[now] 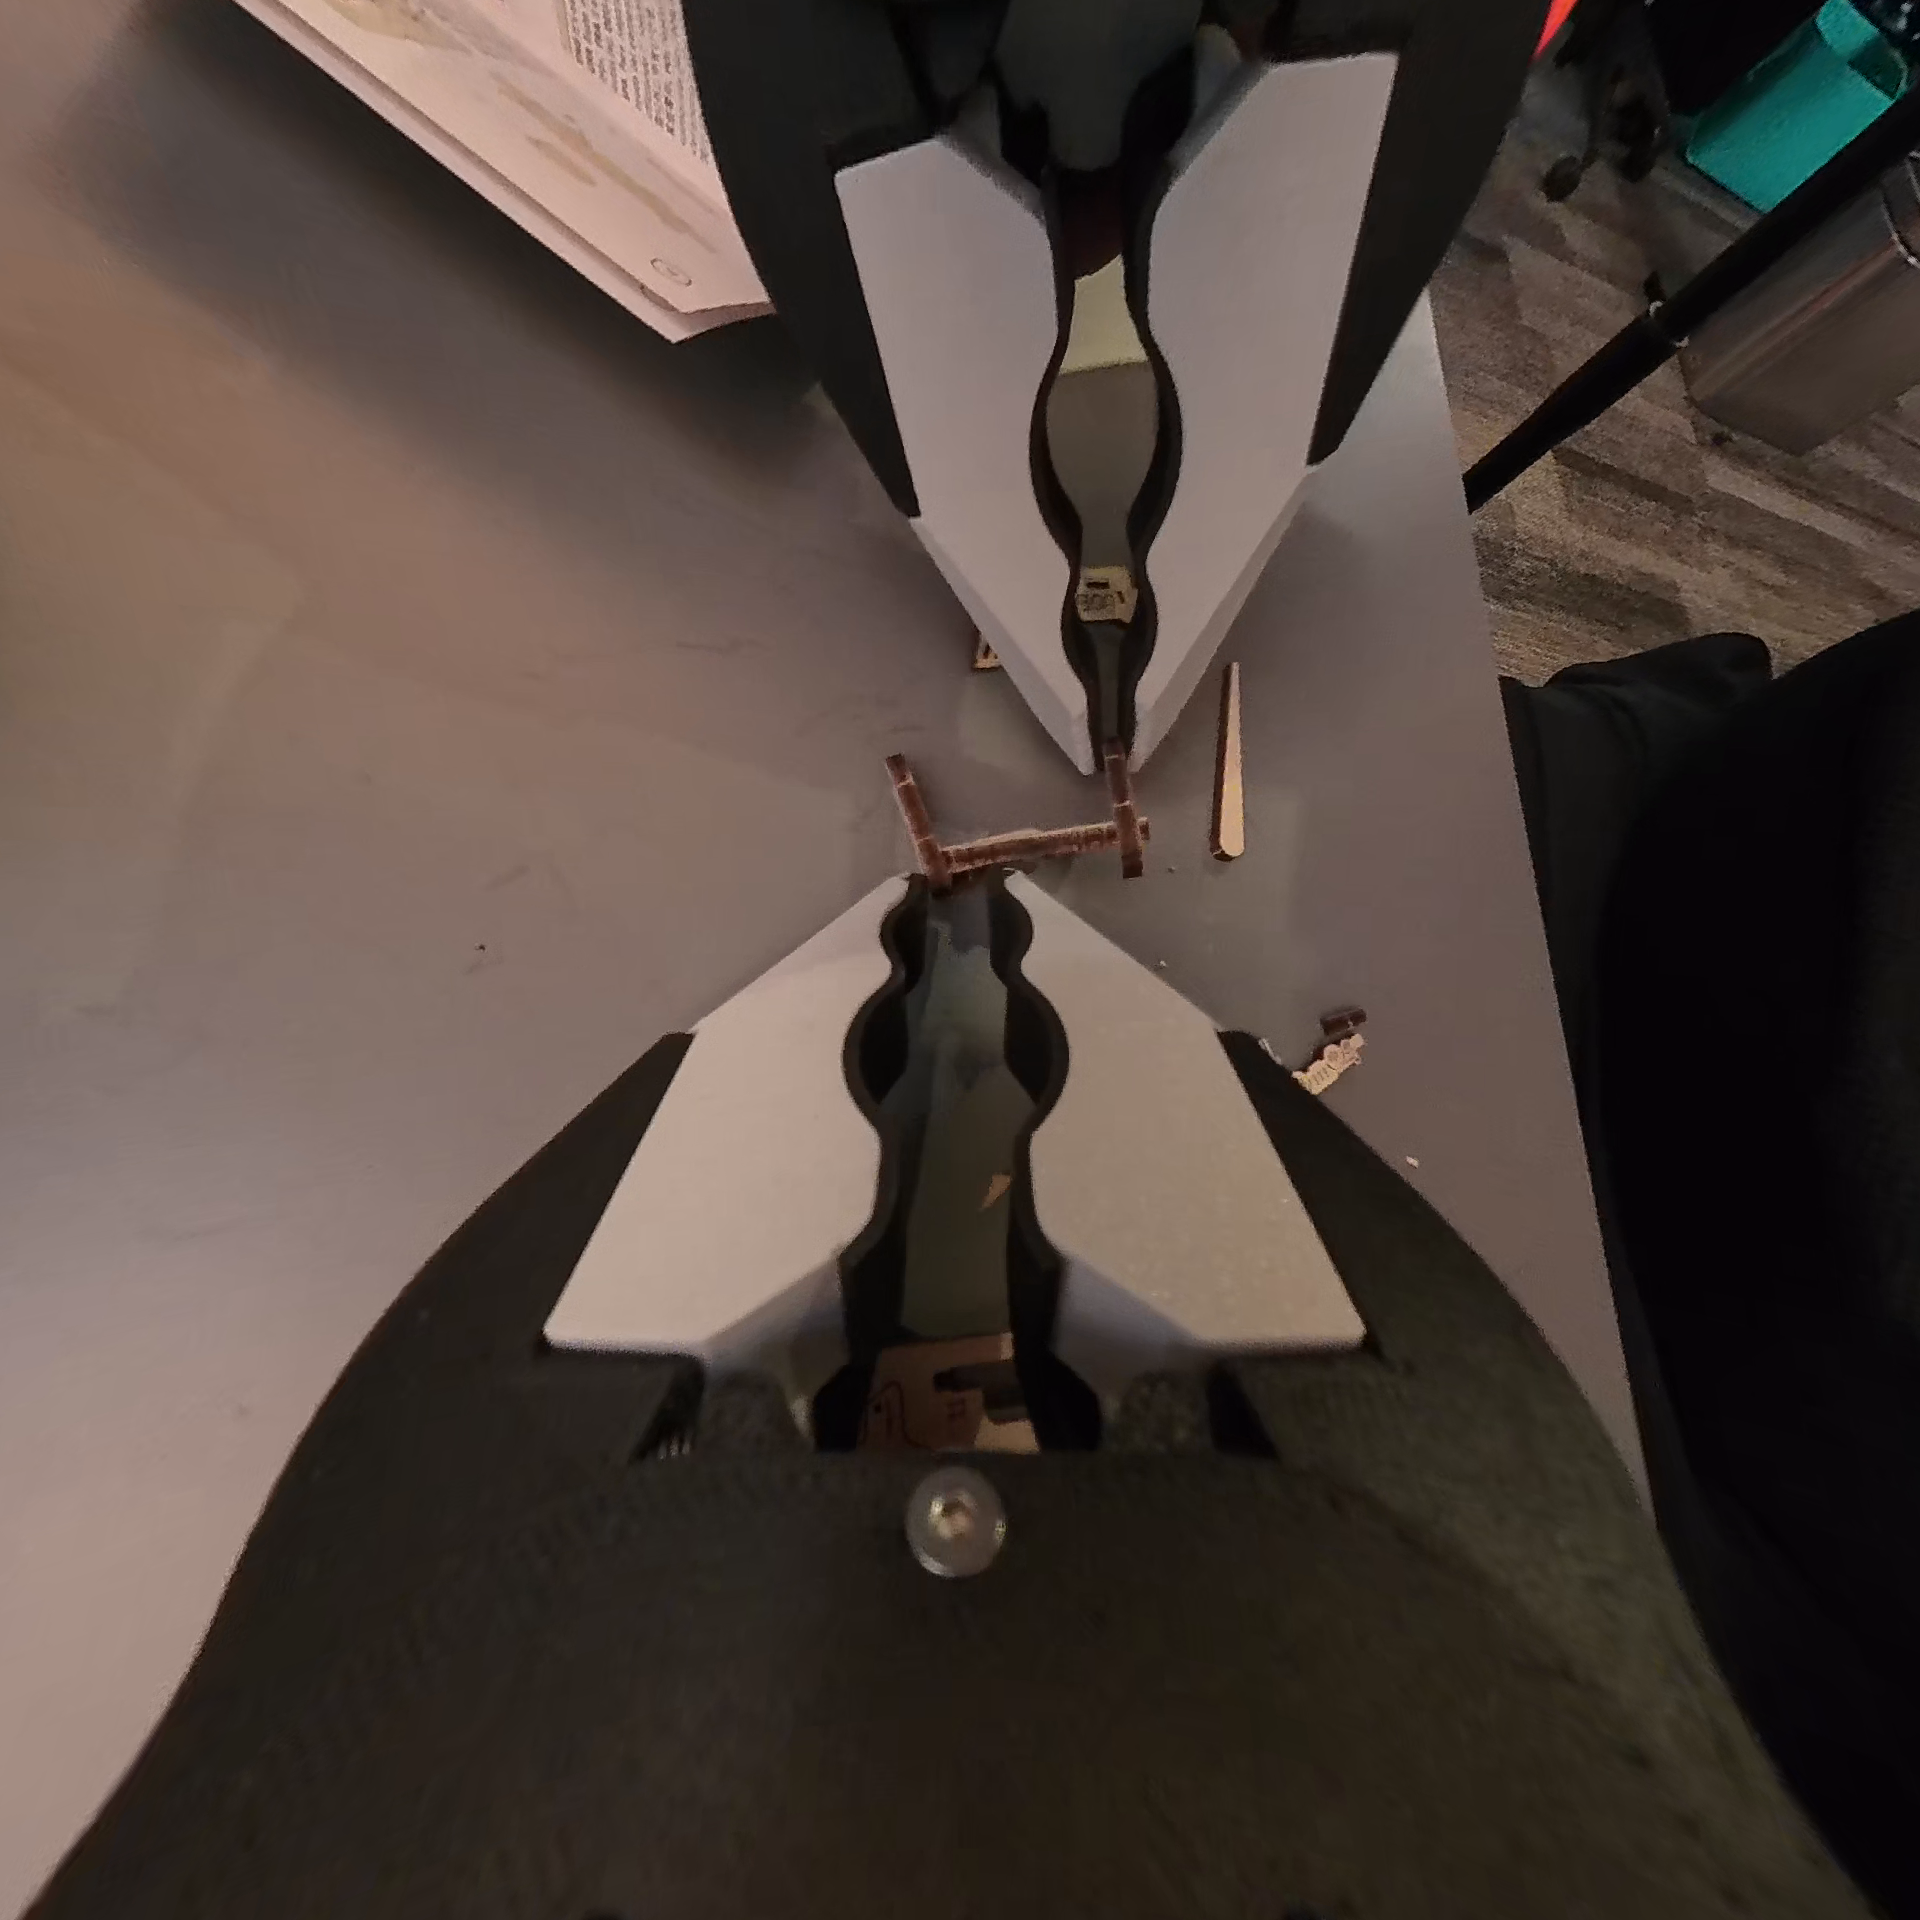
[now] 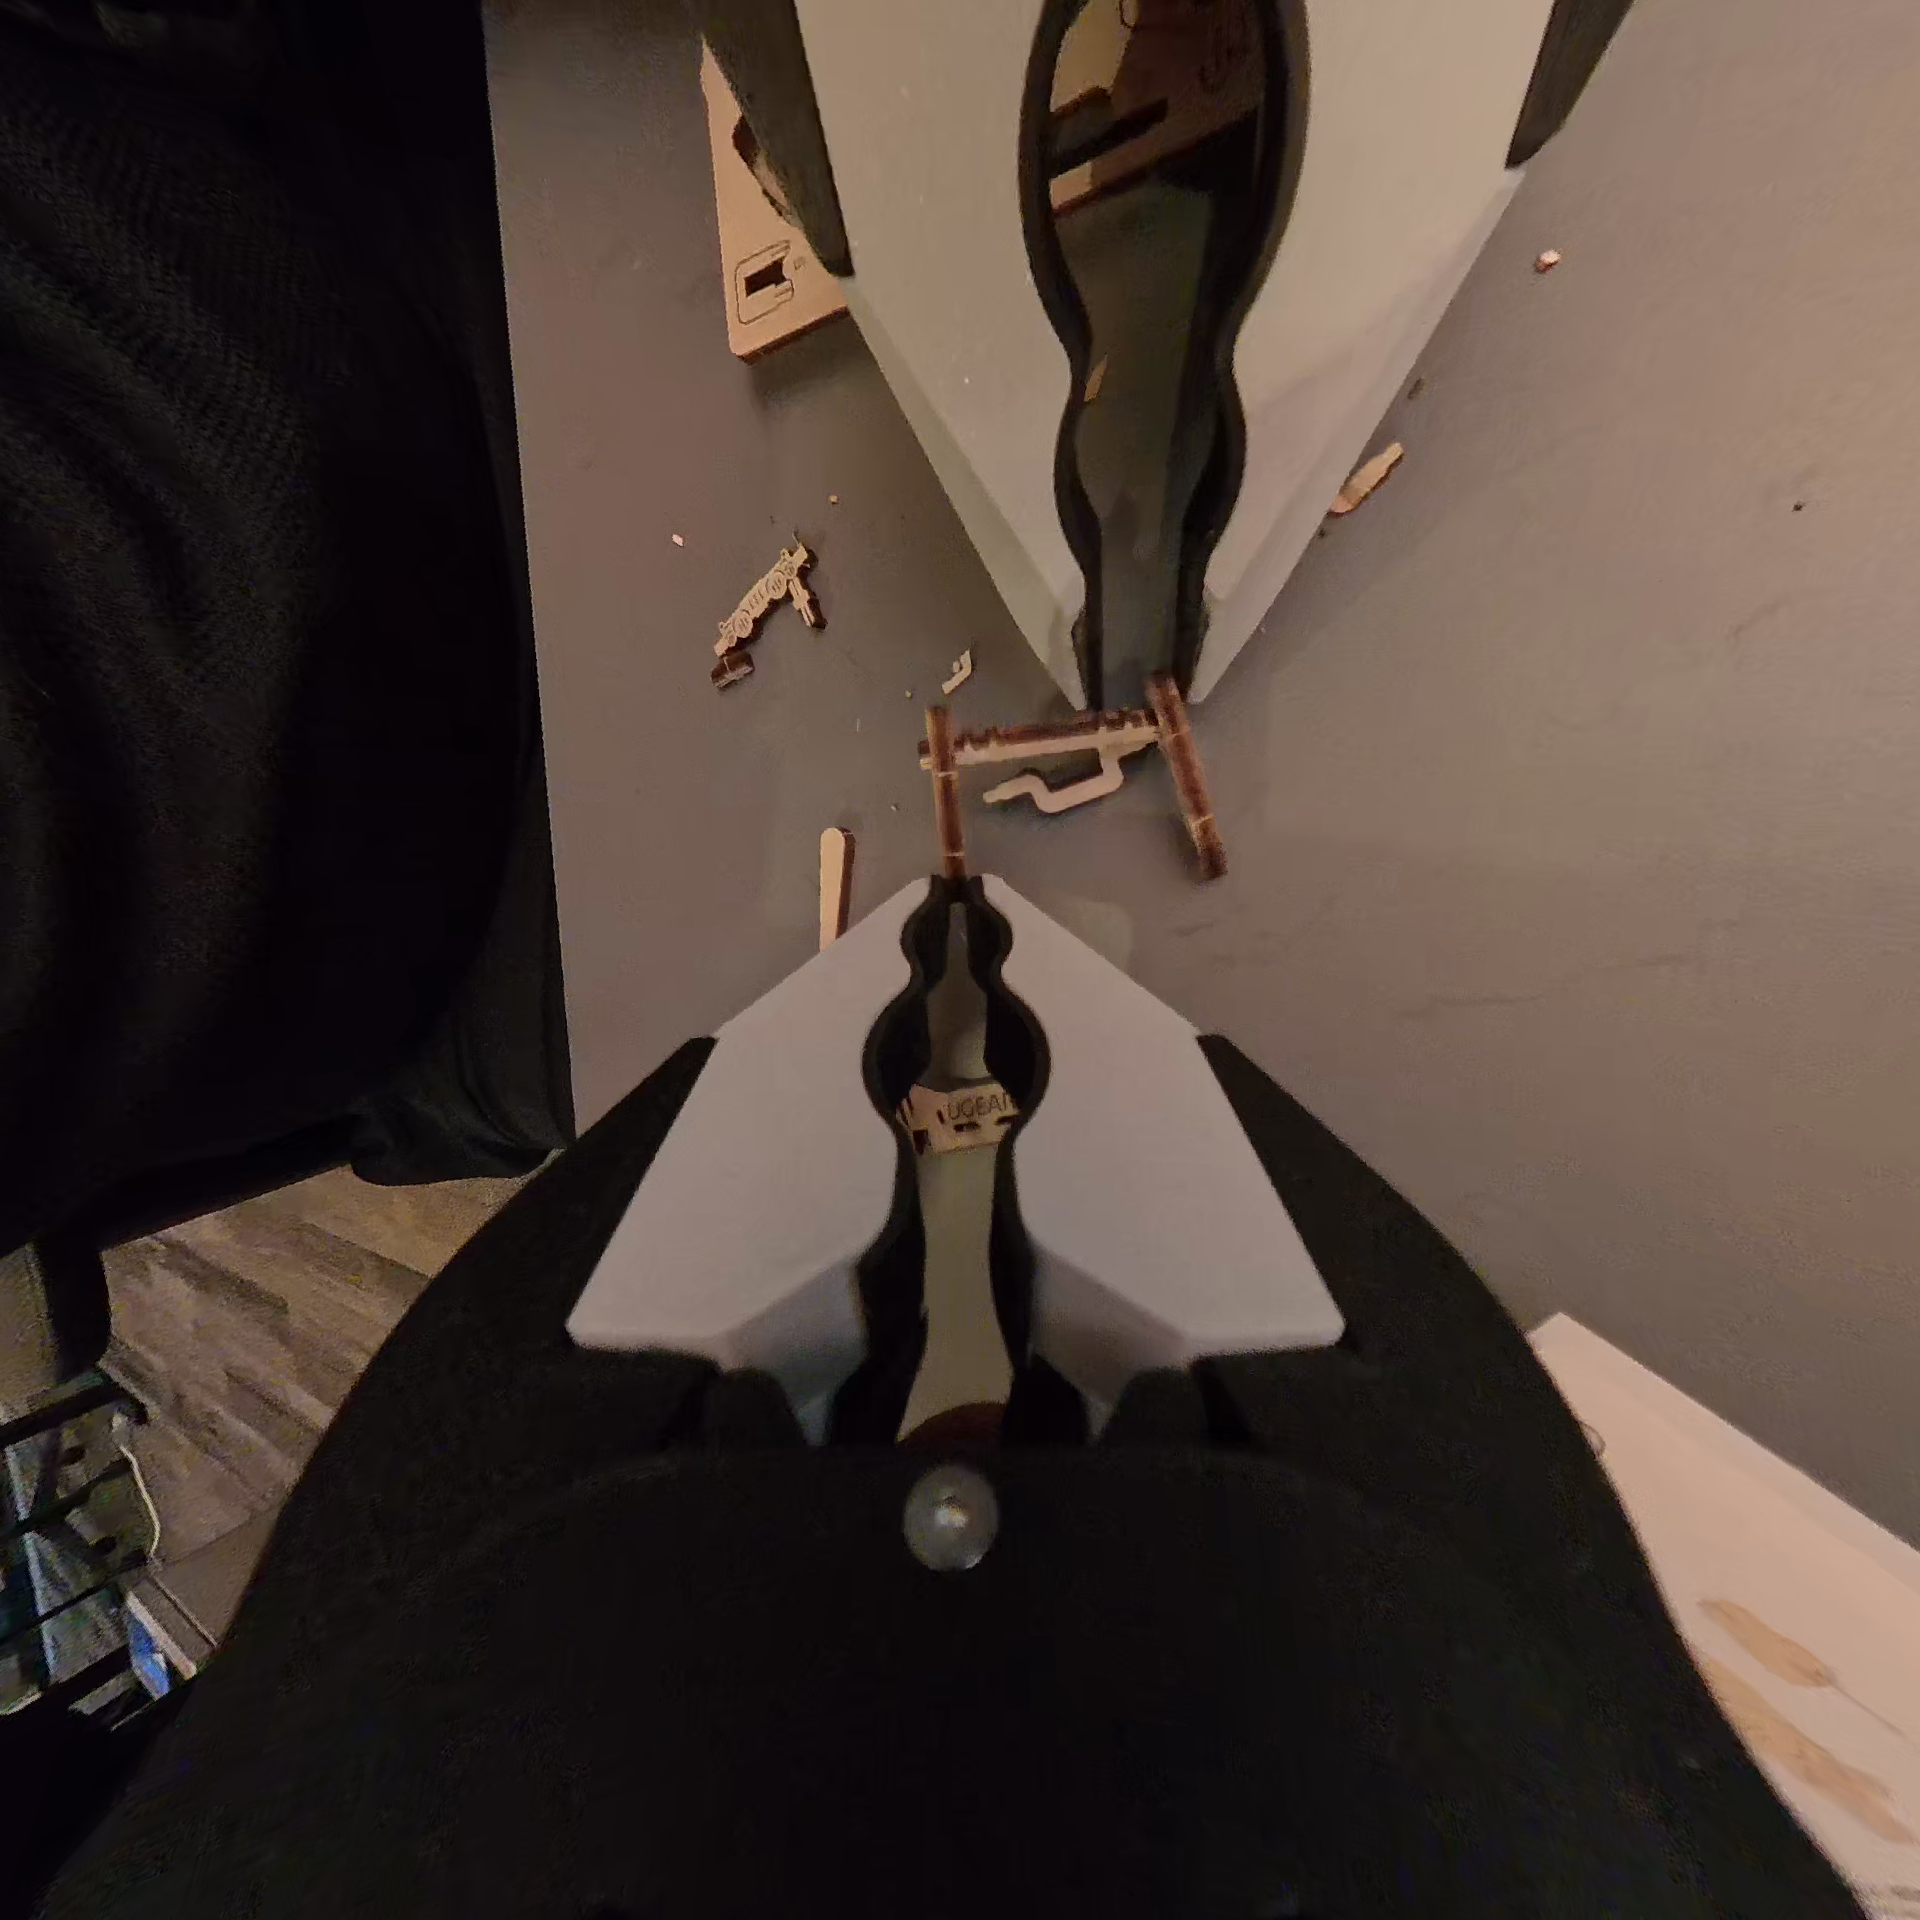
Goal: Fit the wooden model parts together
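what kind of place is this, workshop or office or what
Probably an office or hobby desk rather than a workshop: a plain grey table with small laser-cut wooden model parts, a printed instruction booklet at its edge, and wood-look flooring beside a teal bin.

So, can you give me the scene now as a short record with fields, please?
surface: grey table
assembly: wooden frame, one crossbar joining two short bars
left gripper: fingers closed on one short bar's end
right gripper: fingers closed on the other short bar's end
loose parts: flat wooden stick; small engraved piece; pale bent piece
also: cut-out wooden sheet; printed paper
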Demonstrator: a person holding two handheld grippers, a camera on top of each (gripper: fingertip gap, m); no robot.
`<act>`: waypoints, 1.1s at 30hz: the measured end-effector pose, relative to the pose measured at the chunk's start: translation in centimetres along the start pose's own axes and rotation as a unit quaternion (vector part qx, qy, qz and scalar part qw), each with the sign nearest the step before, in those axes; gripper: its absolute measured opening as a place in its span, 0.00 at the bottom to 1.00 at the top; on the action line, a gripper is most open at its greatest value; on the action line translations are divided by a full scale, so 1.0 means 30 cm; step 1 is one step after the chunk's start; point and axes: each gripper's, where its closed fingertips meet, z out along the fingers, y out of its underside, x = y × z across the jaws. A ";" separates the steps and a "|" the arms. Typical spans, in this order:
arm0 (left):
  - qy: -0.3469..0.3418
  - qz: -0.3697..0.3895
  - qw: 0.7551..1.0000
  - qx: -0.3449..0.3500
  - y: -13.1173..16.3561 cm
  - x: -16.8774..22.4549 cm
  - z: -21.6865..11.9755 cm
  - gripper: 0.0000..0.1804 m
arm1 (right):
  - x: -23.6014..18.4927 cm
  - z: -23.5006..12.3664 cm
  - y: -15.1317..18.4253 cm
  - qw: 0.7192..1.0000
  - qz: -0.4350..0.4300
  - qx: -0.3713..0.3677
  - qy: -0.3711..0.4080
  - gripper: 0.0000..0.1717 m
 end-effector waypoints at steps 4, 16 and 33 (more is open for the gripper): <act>0.004 0.013 1.000 -0.006 0.004 0.004 0.000 0.05 | 0.001 -0.004 0.004 1.000 0.001 -0.001 0.003 0.00; 0.015 0.041 0.999 -0.010 0.001 0.015 -0.005 0.10 | 0.019 0.004 0.028 0.999 0.002 -0.022 0.028 0.01; 0.042 0.063 0.997 -0.016 -0.037 0.026 0.025 0.32 | 0.038 0.002 0.024 0.999 0.012 -0.009 0.039 0.00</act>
